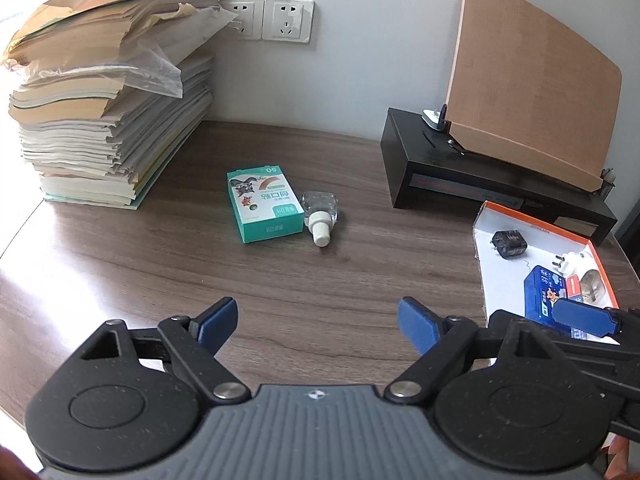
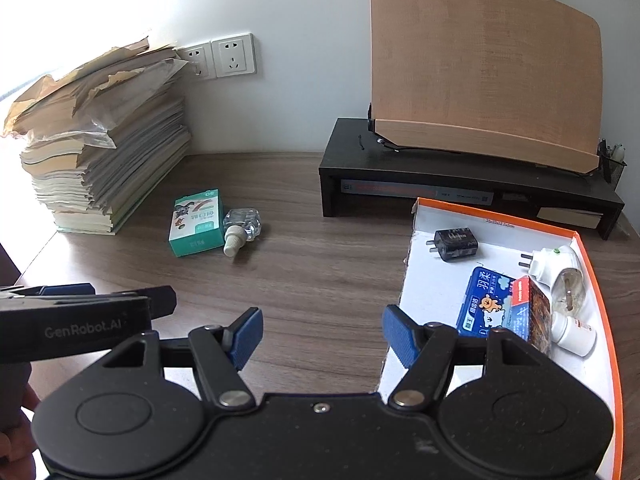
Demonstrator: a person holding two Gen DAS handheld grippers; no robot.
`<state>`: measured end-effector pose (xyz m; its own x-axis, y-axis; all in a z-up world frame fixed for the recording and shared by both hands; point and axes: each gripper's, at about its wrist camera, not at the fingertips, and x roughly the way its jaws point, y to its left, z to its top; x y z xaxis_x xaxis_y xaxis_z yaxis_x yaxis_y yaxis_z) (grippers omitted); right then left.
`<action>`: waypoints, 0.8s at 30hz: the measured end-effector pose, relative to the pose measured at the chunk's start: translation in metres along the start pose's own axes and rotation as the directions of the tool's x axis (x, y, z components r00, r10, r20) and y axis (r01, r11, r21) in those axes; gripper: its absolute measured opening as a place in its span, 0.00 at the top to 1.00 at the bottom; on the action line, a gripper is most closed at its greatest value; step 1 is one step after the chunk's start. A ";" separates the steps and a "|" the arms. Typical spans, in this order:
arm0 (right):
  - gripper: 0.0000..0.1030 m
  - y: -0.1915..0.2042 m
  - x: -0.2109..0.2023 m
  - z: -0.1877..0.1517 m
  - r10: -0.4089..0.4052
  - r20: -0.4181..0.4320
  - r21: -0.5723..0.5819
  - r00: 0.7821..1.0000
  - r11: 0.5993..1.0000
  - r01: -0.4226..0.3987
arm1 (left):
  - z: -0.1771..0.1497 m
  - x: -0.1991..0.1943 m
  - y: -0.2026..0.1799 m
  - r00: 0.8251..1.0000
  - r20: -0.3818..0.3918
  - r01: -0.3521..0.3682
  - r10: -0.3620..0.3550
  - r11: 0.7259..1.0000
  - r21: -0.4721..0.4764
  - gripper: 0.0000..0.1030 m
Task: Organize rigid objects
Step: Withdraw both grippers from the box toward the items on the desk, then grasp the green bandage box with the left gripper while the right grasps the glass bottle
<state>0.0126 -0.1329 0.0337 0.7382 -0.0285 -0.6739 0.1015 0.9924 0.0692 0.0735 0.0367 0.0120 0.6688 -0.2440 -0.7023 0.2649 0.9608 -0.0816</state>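
Observation:
A green bandage box (image 1: 264,203) (image 2: 197,222) lies flat on the brown desk, and a small clear bottle with a white cap (image 1: 319,215) (image 2: 239,229) lies on its side right beside it. My left gripper (image 1: 318,326) hovers open over bare desk, short of both. At the right stands an orange-rimmed white tray (image 1: 482,240) (image 2: 416,248) holding a black charger (image 2: 456,244), a blue box (image 2: 490,304), a red box (image 2: 534,310), a white plug-in device (image 2: 554,266) and a small white bottle (image 2: 572,332). My right gripper (image 2: 322,334) is open and empty at the tray's left edge.
A tall stack of papers and books (image 1: 108,104) stands at the back left, under wall sockets (image 1: 266,18). A black monitor riser (image 2: 460,184) with a wooden book stand (image 2: 480,72) stands at the back right. The left gripper's finger (image 2: 80,304) shows in the right wrist view.

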 end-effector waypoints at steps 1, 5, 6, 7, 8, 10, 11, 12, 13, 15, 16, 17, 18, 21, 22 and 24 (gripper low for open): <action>0.23 0.003 0.003 0.001 0.000 -0.001 0.001 1.000 1.000 0.000 | 0.002 0.003 0.003 1.000 -0.001 0.000 0.000 1.000 0.001 0.13; 0.23 0.014 0.016 0.007 0.000 -0.006 0.002 1.000 1.000 0.000 | 0.008 0.012 0.017 1.000 -0.003 -0.003 0.003 1.000 -0.002 0.11; 0.23 0.017 0.020 0.008 -0.001 -0.007 0.003 1.000 1.000 0.001 | 0.010 0.016 0.022 1.000 -0.002 -0.004 0.004 1.000 -0.003 0.10; 0.22 0.020 0.024 0.009 -0.002 -0.010 0.003 1.000 1.000 0.002 | 0.012 0.019 0.026 1.000 -0.001 -0.007 0.007 1.000 -0.005 0.09; 0.22 0.023 0.027 0.010 -0.003 -0.011 0.003 1.000 1.000 0.003 | 0.015 0.023 0.030 1.000 0.001 -0.011 0.011 1.000 -0.008 0.09; 0.23 0.028 0.034 0.012 -0.008 -0.012 0.006 1.000 1.000 0.008 | 0.024 0.034 0.038 1.000 0.004 -0.022 0.022 1.000 -0.017 0.08; 0.23 0.030 0.037 0.013 -0.011 -0.014 0.010 1.000 1.000 0.011 | 0.029 0.041 0.042 1.000 0.004 -0.029 0.030 0.999 -0.024 0.08; 0.22 0.031 0.040 0.013 -0.013 -0.017 0.015 1.000 1.000 0.013 | 0.035 0.049 0.046 0.999 0.003 -0.038 0.038 0.999 -0.033 0.07; 0.22 0.033 0.043 0.013 -0.016 -0.020 0.020 1.000 1.000 0.016 | 0.040 0.056 0.050 0.999 0.003 -0.042 0.042 0.998 -0.041 0.07; 0.23 0.036 0.049 0.013 -0.024 -0.026 0.028 0.999 0.999 0.025 | 0.053 0.074 0.055 0.998 0.003 -0.061 0.061 0.996 -0.059 0.05; 0.23 0.037 0.052 0.013 -0.029 -0.030 0.031 0.999 0.999 0.030 | 0.059 0.083 0.057 0.998 0.003 -0.064 0.065 0.996 -0.064 0.05; 0.23 0.038 0.054 0.013 -0.034 -0.033 0.036 0.999 0.999 0.035 | 0.064 0.091 0.057 0.998 0.004 -0.068 0.068 0.995 -0.067 0.04; 0.23 0.038 0.056 0.012 -0.039 -0.036 0.040 0.999 0.998 0.040 | 0.069 0.102 0.057 0.997 0.005 -0.078 0.079 0.995 -0.066 0.04; 0.23 0.037 0.063 0.011 -0.059 -0.049 0.060 0.997 0.996 0.062 | 0.082 0.129 0.054 0.994 -0.003 -0.109 0.109 0.992 -0.060 0.04; 0.23 0.036 0.065 0.011 -0.068 -0.054 0.064 0.996 0.995 0.071 | 0.086 0.140 0.053 0.992 -0.009 -0.124 0.124 0.990 -0.060 0.04; 0.23 0.036 0.069 0.011 -0.082 -0.057 0.070 0.995 0.994 0.086 | 0.091 0.160 0.052 0.991 -0.035 -0.128 0.126 0.990 -0.062 0.04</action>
<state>0.0749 -0.1005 -0.0025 0.6883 -0.1027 -0.7181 0.2111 0.9754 0.0628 0.2571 0.0355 -0.0400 0.6721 -0.1159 -0.7313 0.1336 0.9904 -0.0342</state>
